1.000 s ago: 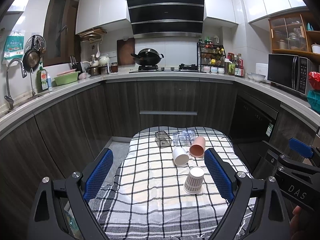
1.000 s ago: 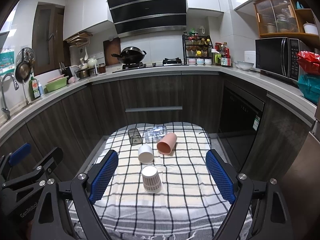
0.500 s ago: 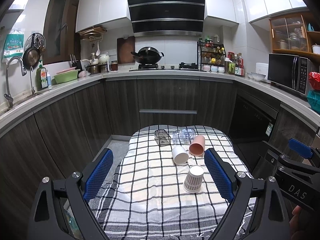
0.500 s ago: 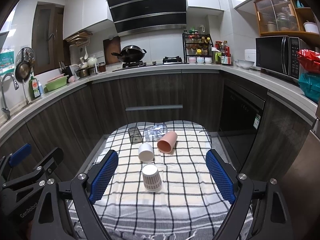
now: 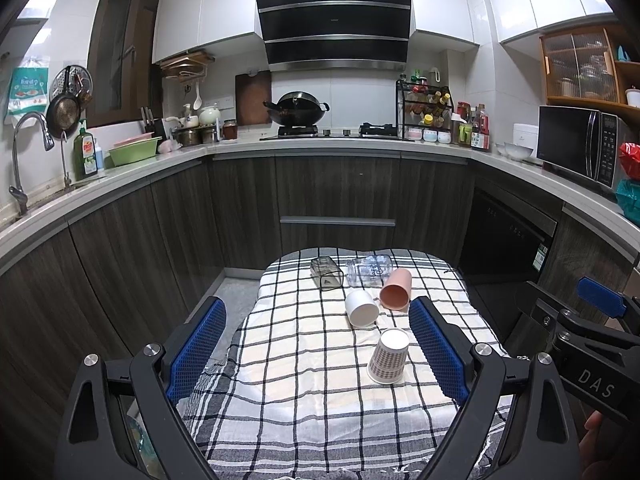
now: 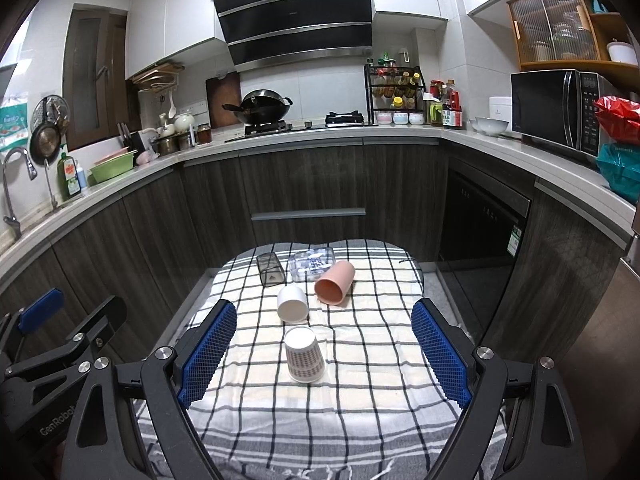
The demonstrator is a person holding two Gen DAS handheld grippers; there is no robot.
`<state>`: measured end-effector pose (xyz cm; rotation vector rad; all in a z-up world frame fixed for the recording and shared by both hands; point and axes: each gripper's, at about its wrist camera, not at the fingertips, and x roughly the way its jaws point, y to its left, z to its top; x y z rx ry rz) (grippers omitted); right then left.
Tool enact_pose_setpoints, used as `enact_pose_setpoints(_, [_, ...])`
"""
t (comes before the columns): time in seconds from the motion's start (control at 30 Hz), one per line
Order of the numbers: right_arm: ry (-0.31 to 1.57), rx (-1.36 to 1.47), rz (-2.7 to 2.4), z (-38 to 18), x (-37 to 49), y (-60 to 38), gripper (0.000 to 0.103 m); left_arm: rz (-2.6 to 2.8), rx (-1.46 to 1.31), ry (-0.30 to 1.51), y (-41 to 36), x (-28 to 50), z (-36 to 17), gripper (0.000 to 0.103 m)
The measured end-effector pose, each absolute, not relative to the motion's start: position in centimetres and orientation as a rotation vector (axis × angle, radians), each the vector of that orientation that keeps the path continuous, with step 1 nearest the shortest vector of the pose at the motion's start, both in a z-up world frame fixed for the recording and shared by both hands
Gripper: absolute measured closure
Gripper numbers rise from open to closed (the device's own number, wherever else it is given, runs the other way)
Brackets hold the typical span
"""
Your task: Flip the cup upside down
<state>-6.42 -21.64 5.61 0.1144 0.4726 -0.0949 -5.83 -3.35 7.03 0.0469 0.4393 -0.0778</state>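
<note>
A patterned paper cup stands upside down on the checked tablecloth. Behind it a white cup and a pink cup lie on their sides. A clear glass and a clear plastic bottle lie further back. My left gripper is open and empty, held back above the table's near edge. My right gripper is open and empty, with the paper cup seen between its fingers but further off.
The small table stands in a U-shaped kitchen with dark cabinets on three sides. The right gripper's body shows at the right of the left view, and the left gripper's body at the left of the right view.
Both views have drifted slightly; the cups sit a little lower and nearer in frame. No object has moved and both grippers stay open.
</note>
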Motion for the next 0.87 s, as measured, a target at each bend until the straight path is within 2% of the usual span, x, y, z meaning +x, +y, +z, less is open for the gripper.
enact_pose_setpoints(0.87, [0.475, 0.117, -0.095, 5.65, -6.45, -21.75, 0.014, -0.051, 0.048, 0.450, -2.97, -5.79, 6.37, 0.009])
